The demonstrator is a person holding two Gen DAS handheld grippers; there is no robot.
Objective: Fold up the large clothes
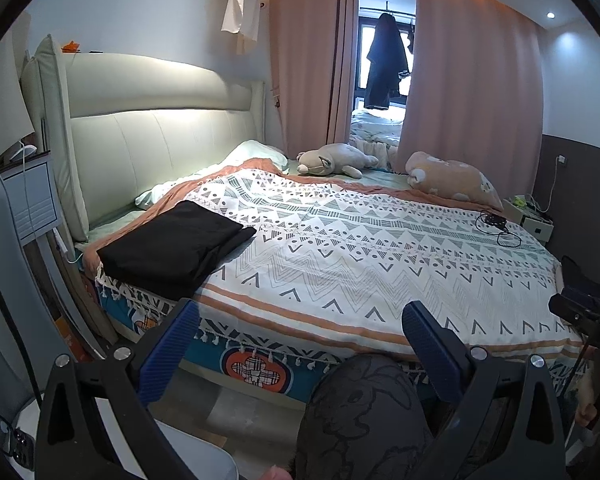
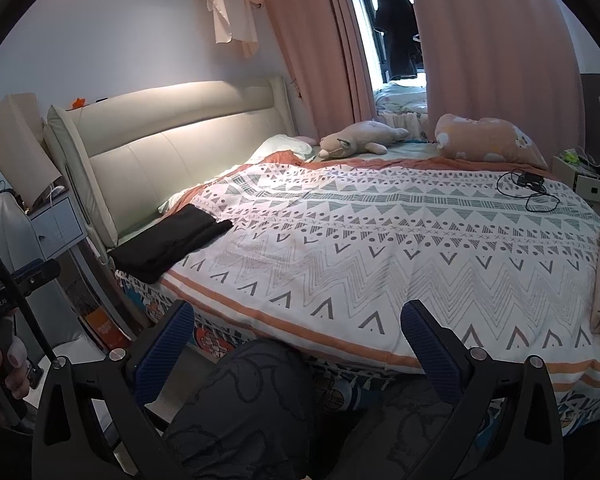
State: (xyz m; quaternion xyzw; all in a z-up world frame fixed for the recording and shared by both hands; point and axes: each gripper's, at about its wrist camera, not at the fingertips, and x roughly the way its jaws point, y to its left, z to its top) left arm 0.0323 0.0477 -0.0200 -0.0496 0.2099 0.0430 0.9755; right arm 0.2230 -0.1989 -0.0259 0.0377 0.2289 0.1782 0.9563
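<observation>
A folded black garment (image 1: pixel 176 246) lies on the near left corner of the bed, on the patterned white and orange cover (image 1: pixel 360 248). It also shows in the right wrist view (image 2: pixel 168 242) at the left. My left gripper (image 1: pixel 300 320) is open and empty, held off the bed's near edge, to the right of the garment. My right gripper (image 2: pixel 296 320) is open and empty, also off the near edge, further right of the garment. A knee in dark patterned trousers (image 1: pixel 364 412) is below both grippers.
A padded headboard (image 1: pixel 160 132) stands at the left. A grey plush toy (image 1: pixel 332 160) and a pink pillow (image 1: pixel 452 180) lie at the far side. A black cable with a charger (image 1: pixel 498 226) lies on the cover at the right. Pink curtains (image 1: pixel 468 80) hang behind.
</observation>
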